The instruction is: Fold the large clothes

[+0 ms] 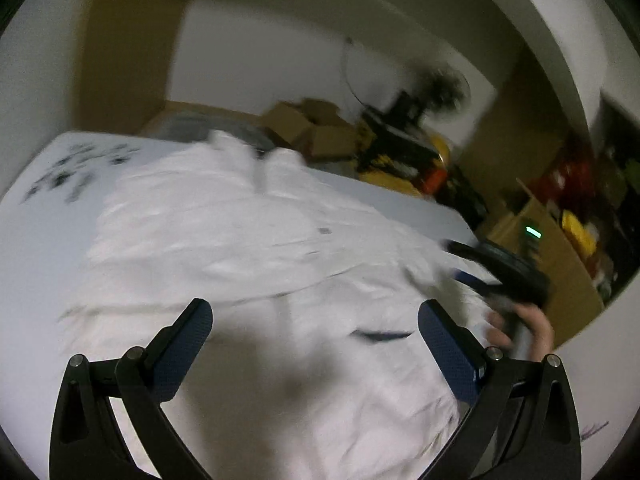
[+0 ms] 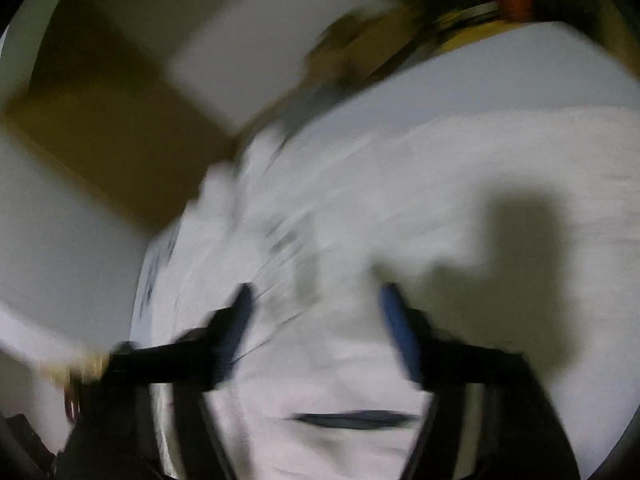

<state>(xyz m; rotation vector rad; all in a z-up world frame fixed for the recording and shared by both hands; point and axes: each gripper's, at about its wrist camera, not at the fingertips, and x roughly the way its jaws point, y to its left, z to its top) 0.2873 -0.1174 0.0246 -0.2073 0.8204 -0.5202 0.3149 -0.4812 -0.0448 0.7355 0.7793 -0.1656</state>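
Fabric covers most of the counter (image 1: 28, 248) in front of you: a large white garment (image 1: 248, 232) lies spread and wrinkled across the pale top, its far end reaching toward the back edge. Your left tongs (image 1: 316, 320) stand wide apart above the near part of the cloth, blue pads facing each other, nothing between them. Your right tongs (image 2: 316, 300) are also spread wide over the same white garment (image 2: 440, 184), though that view is badly smeared by motion. From the left wrist view you can see your right hand (image 1: 520, 328) gripping its tool at the garment's right edge. Cardboard boxes (image 1: 308, 124) and clutter sit beyond the counter.
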